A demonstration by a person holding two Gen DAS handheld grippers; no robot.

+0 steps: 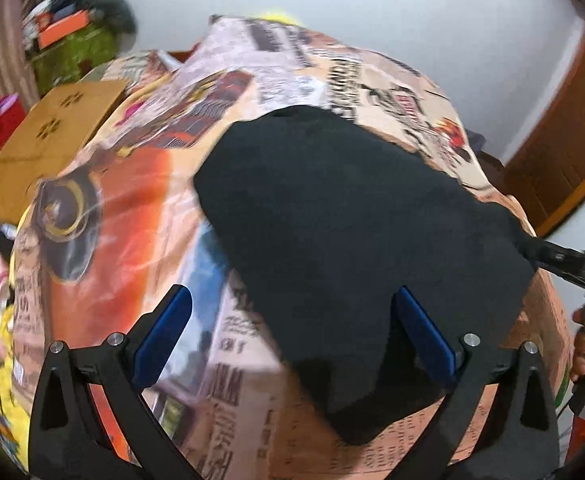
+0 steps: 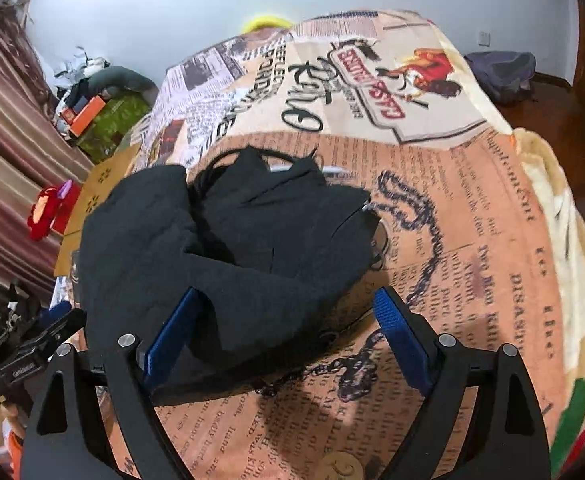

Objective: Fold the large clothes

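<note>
Black garment point(image 2: 228, 256) bunched in a heap on the newspaper-print blanket point(image 2: 472, 216) covering the bed. Left tool point(image 1: 292, 332) spread wide over the near edge of that garment, blue pads clear of the cloth, gripping nothing. Right tool point(image 2: 288, 332) likewise agape above the garment's near corner, nothing pinched. Cardboard box point(image 1: 52, 140) just left of the blanket.

A newspaper-print blanket point(image 2: 432, 208) is spread across the bed. At nine o'clock, a cardboard sheet point(image 1: 48, 136) is seen beside striped curtains point(image 2: 8, 152), with an orange box point(image 2: 86, 114) at ten. A dark bag point(image 2: 504, 70) lies at two o'clock by the wall.
</note>
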